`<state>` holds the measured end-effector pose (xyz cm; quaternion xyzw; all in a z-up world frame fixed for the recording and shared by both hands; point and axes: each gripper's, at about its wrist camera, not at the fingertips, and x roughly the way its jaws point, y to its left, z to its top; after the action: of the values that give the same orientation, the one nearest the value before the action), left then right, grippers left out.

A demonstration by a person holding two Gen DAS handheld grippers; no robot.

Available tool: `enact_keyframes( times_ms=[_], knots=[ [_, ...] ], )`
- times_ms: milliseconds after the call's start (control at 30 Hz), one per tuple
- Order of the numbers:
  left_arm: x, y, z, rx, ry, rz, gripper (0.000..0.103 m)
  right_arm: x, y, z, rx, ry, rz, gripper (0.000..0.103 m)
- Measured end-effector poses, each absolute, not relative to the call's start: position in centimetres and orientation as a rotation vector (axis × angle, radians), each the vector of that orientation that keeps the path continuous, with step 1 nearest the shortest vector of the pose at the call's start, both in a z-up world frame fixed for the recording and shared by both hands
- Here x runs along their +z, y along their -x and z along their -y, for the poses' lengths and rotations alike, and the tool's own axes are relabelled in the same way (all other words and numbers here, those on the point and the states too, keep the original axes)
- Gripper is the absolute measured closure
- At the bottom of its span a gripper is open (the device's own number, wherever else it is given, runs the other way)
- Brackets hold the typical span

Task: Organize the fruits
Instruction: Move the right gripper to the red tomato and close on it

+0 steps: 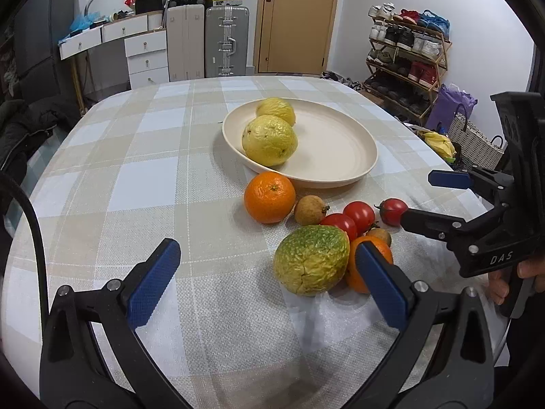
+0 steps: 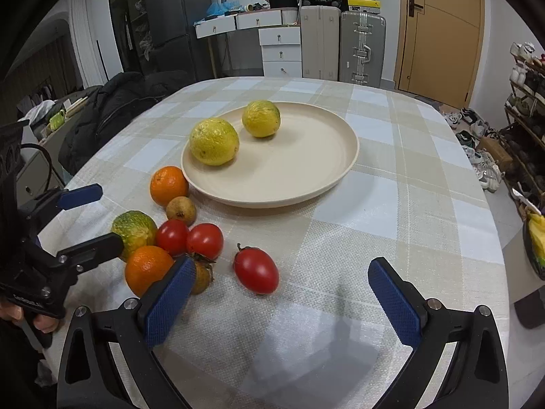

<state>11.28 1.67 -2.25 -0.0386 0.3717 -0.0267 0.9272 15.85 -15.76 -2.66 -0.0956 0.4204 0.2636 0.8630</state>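
A cream plate [image 1: 340, 150] [image 2: 299, 167] holds two yellow fruits [image 1: 269, 139] [image 2: 214, 141]. Beside it on the table lie an orange [image 1: 269, 197] [image 2: 169, 185], a small brown fruit [image 1: 309, 210] [image 2: 181, 210], two tomatoes together [image 1: 358, 214] [image 2: 204, 240], a lone tomato [image 1: 393, 211] [image 2: 256, 270], a green-yellow wrinkled fruit [image 1: 311, 259] [image 2: 134, 230] and a second orange [image 1: 357, 272] [image 2: 147, 272]. My left gripper [image 1: 269, 286] [image 2: 93, 214] is open and empty, just before the green-yellow fruit. My right gripper [image 2: 282, 301] [image 1: 429, 201] is open and empty, near the lone tomato.
The table wears a checked cloth [image 1: 136, 170]. Suitcases [image 1: 226, 41], drawers [image 1: 146, 58] and a door [image 1: 296, 20] stand behind. A shoe rack [image 1: 408, 51] and a basket [image 1: 473, 139] are at the right. A dark coat [image 2: 115, 109] lies at the left.
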Motion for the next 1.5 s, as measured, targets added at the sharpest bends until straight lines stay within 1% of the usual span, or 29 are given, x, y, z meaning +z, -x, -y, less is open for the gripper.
enact_keyframes(
  times_ms=[433, 900, 1000, 1167, 1300, 1367, 1400, 1433, 1467, 1500],
  knots=[
    [-2.7, -11.7, -1.4, -0.06, 0.051, -0.789, 0.001, -4.6, -17.1, 16.0, 0.481, 0.242, -0.964, 0.0],
    [-3.9, -12.4, -1.4, -0.051, 0.046, -0.856, 0.0, -4.4, -16.8, 15.8, 0.526, 0.224, -0.964, 0.001],
    [-4.0, -12.5, -1.3, -0.048, 0.041, -0.861, 0.0, -4.4, -16.7, 15.7, 0.535, 0.224, -0.963, 0.004],
    [-4.3, -12.7, -1.3, -0.047, 0.039, -0.879, 0.0, -4.6, -16.6, 15.4, 0.543, 0.235, -0.969, 0.018],
    [-4.4, -12.6, -1.1, -0.05, 0.029, -0.879, 0.0, -4.7, -16.5, 15.2, 0.548, 0.241, -0.967, 0.023],
    [-4.4, -12.7, -1.1, -0.052, 0.03, -0.879, 0.0, -4.7, -16.5, 15.0, 0.551, 0.243, -0.961, 0.029],
    [-4.4, -12.7, -1.1, -0.053, 0.031, -0.879, 0.0, -4.7, -16.4, 15.0, 0.554, 0.241, -0.959, 0.03],
    [-4.4, -12.6, -1.1, -0.053, 0.031, -0.879, 0.001, -4.6, -16.4, 15.0, 0.558, 0.236, -0.957, 0.034],
    [-4.4, -12.6, -1.1, -0.053, 0.031, -0.879, 0.0, -4.5, -16.4, 15.1, 0.567, 0.228, -0.957, 0.04],
    [-4.4, -12.5, -1.1, -0.055, 0.03, -0.879, 0.001, -4.4, -16.3, 15.1, 0.578, 0.219, -0.958, 0.043]
  ],
)
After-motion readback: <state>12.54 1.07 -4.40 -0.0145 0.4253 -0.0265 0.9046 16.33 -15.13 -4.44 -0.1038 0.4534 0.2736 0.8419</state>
